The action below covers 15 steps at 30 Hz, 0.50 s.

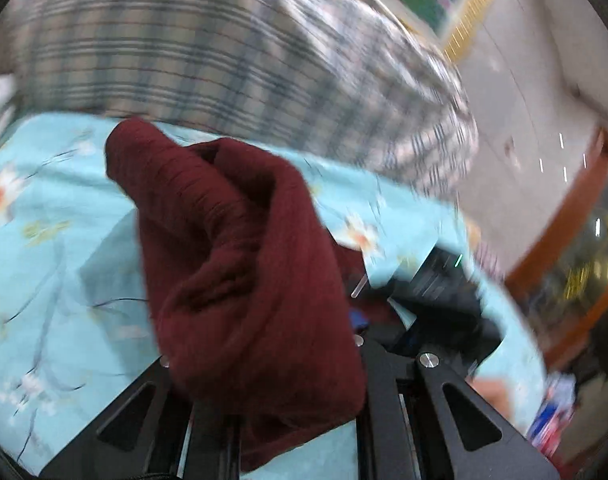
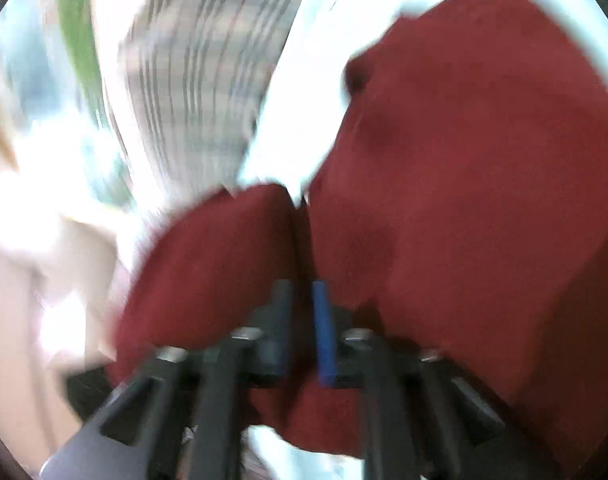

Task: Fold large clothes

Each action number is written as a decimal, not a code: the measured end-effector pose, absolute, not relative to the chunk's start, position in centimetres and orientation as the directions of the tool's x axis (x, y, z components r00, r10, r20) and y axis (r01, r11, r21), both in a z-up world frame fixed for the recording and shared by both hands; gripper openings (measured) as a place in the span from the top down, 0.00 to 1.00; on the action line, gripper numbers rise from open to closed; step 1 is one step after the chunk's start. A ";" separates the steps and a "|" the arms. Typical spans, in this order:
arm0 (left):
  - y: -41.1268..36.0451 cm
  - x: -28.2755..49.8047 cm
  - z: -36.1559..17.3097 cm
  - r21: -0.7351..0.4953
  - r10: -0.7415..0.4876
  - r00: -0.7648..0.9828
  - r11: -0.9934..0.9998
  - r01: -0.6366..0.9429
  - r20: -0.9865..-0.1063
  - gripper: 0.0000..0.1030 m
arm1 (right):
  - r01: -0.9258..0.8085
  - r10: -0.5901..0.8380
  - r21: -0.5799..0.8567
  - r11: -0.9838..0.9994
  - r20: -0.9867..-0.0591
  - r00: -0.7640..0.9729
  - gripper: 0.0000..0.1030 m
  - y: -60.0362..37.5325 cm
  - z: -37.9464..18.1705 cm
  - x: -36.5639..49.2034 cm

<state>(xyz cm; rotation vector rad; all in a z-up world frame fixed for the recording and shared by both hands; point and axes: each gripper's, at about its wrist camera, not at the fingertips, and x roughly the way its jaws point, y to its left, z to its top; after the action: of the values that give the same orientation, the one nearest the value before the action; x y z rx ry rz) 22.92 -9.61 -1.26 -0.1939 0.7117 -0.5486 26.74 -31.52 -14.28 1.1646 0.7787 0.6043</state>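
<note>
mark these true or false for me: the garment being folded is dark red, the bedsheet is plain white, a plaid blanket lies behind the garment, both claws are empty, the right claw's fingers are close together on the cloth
1. The garment is dark red. True.
2. The bedsheet is plain white. False: it is light blue with a flower print.
3. A plaid blanket lies behind the garment. True.
4. Both claws are empty. False: the left claw has the red cloth bunched between its fingers, and the right claw grips it too.
5. The right claw's fingers are close together on the cloth. True, though that view is blurred by motion.
</note>
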 end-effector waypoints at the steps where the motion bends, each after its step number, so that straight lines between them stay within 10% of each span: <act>1: -11.2 22.8 -2.0 -0.313 -0.527 0.617 0.848 0.427 -0.585 0.89 | -0.028 0.760 0.963 0.267 -0.193 0.620 0.41 -32.8 -14.2 26.4; 5: -16.5 22.1 -6.4 -0.157 -0.436 0.604 0.875 0.458 -0.667 0.89 | -0.048 0.782 0.975 0.218 -0.146 0.605 0.35 -34.7 -13.8 26.3; 15: -18.6 20.1 -7.9 -0.004 -0.354 0.672 0.887 0.462 -0.651 0.88 | -0.050 0.753 0.860 0.507 -0.413 0.513 0.35 -32.7 -12.5 28.9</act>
<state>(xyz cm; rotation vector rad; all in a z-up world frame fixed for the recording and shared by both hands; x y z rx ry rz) 20.05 -18.57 -7.94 0.1661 0.6957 -0.4617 28.94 -32.73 -12.46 0.9155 0.9081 0.5738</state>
